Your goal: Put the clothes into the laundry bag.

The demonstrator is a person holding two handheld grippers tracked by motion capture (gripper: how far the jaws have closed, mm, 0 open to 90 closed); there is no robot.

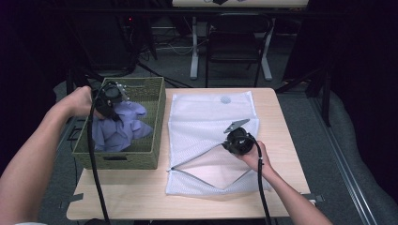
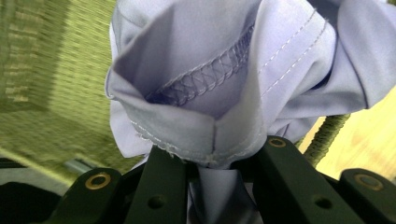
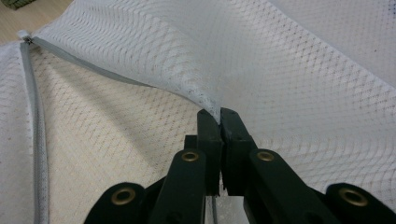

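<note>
Meanwhile, the left gripper [image 1: 111, 104] is clenching a lavender garment [image 1: 123, 125] above the woven basket [image 1: 155, 123] at the table's left edge — the right gripper [image 1: 234, 136] is pinching the mesh bag [image 1: 206, 112] mouth, best held high and wide.

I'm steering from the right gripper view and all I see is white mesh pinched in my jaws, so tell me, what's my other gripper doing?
Observer: The left gripper is shut on a lavender garment, over the green woven basket.
Operator: Has the garment left the basket?
Observer: Not fully; in the high view it hangs from the jaws with its lower part inside the basket.
Operator: Where's the basket relative to my bag?
Observer: Directly beside the white mesh bag, at its left in the high view, on the wooden table.
Operator: Is the bag's mouth open enough?
Observer: The right gripper lifts the upper zipper edge, leaving a triangular gap.
</note>
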